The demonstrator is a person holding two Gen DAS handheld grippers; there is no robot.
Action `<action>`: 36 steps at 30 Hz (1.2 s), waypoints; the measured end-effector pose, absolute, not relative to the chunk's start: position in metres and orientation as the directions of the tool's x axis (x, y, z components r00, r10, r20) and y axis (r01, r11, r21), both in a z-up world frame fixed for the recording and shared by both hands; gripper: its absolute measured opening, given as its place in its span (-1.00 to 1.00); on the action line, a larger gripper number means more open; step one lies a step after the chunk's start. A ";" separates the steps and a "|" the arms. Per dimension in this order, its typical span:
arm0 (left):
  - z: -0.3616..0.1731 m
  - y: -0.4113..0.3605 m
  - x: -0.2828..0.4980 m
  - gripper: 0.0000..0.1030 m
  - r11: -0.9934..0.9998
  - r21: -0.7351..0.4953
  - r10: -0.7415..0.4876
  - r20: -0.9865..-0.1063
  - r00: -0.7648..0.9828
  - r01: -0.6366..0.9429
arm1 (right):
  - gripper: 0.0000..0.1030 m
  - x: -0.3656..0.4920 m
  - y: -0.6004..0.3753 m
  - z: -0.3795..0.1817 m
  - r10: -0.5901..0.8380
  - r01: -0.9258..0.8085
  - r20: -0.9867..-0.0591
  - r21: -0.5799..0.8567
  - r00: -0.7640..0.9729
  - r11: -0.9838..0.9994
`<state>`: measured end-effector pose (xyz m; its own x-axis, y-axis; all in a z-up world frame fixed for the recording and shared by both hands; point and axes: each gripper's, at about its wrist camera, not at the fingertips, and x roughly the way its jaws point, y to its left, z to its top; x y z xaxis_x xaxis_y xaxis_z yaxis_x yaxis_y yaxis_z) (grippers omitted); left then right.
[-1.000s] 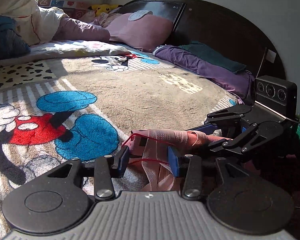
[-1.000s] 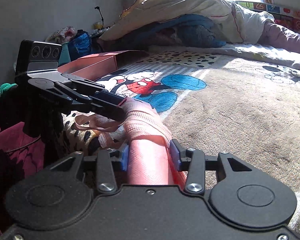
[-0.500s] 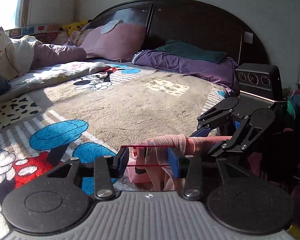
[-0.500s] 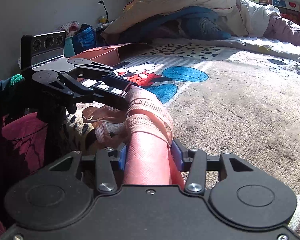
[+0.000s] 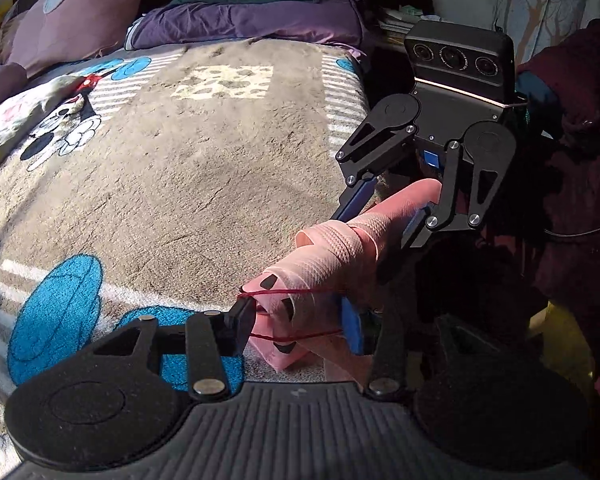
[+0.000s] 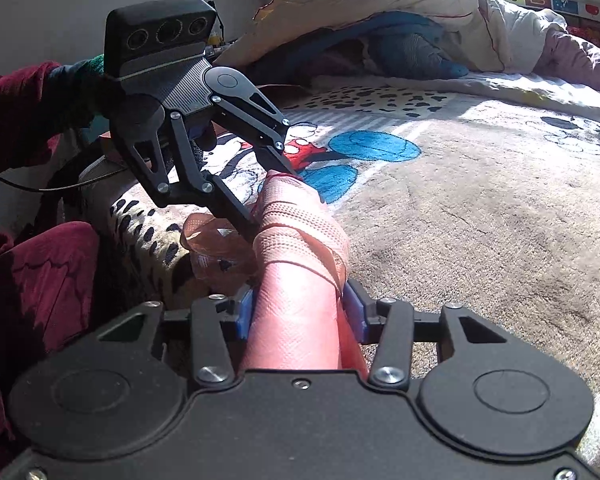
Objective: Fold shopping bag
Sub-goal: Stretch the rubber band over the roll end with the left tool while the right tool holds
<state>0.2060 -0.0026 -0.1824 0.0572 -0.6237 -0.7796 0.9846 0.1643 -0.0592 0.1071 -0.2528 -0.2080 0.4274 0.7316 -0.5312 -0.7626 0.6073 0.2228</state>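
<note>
Sunlit bedding fills both views: a tan cartoon blanket [image 5: 204,168] spread over the bed, purple pillows [image 5: 252,20] along the top of the left view.

My pink shopping bag [image 5: 332,264] is rolled into a tight tube, held in the air over the bed's near edge, at lower centre of each frame. A flat pink strap [image 6: 300,224] winds around its middle, and a thin red cord [image 5: 292,292] stretches across it between the fingers of my left gripper [image 5: 296,320].

My right gripper [image 6: 300,312] is clamped on one end of the roll. My left gripper sits around the other end, its jaws set close on either side; whether they pinch the fabric or only carry the cord, I cannot tell.

To do this well, I judge I should keep the right clamp firm so the roll cannot loosen, and keep the cord taut and square to the tube.
</note>
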 end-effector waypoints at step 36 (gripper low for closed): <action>-0.180 -0.075 0.256 0.09 -0.375 -0.167 -0.309 -0.905 -0.293 0.912 | -0.01 0.111 -0.254 -0.215 0.749 -0.841 -0.561 0.163 0.352 0.517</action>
